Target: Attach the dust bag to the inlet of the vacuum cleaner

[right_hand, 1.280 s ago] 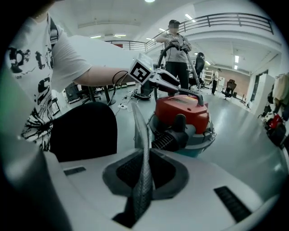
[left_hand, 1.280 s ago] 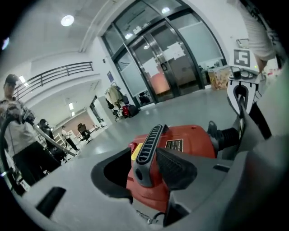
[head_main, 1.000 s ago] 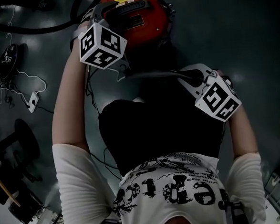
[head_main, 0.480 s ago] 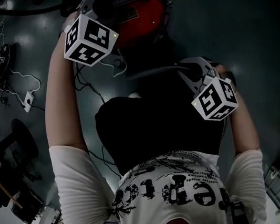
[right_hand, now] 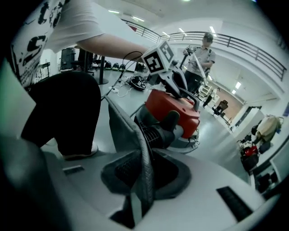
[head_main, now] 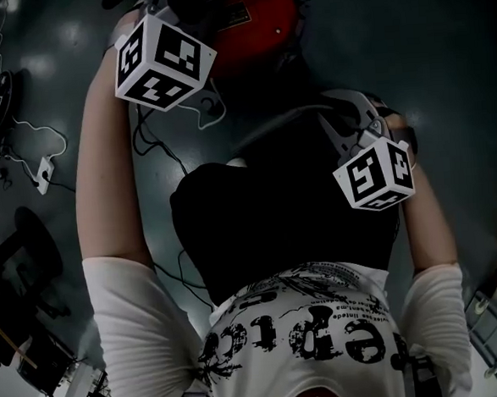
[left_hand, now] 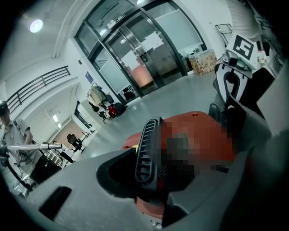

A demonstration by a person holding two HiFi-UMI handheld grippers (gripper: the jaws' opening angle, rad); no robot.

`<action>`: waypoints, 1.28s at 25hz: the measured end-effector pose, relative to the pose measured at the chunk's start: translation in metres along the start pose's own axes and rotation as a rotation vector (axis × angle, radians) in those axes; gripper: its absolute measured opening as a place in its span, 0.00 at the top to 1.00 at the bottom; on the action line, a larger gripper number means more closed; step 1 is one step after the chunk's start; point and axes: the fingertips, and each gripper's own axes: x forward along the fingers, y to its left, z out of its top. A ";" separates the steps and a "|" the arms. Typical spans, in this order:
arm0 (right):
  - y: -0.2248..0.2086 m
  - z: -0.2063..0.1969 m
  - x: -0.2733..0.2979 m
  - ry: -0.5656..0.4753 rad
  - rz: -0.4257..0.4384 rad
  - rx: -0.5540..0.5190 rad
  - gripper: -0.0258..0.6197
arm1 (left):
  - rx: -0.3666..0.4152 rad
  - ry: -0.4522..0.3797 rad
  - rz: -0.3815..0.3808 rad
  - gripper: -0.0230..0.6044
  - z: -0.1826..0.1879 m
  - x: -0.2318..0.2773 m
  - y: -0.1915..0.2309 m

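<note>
nearby, black cable [head_main: 147,145] beside vacuum cleaner [head_main: 258,31], white plug [head_main: 41,176] well apart

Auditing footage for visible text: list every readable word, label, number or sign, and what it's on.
Nothing reads cleanly.
Shirt: big black print, upside down, can't make out.
Vacuum label: too dark, too small.
Door sign: too small.
Marker cubes: square patterns, no words.

Glossy plastic vacuum cleaner [right_hand: 169,104], woven cloth dust bag [right_hand: 121,131]
</note>
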 end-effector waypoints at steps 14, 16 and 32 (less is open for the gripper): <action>-0.004 0.003 0.004 0.014 -0.015 0.002 0.88 | -0.017 -0.012 0.009 0.76 -0.002 0.002 0.000; -0.008 0.004 0.005 0.021 -0.018 -0.030 0.88 | -0.018 -0.013 0.003 0.76 -0.002 0.002 0.000; -0.019 0.007 0.011 0.000 -0.114 0.065 0.85 | -0.039 -0.031 0.001 0.76 -0.002 0.003 -0.001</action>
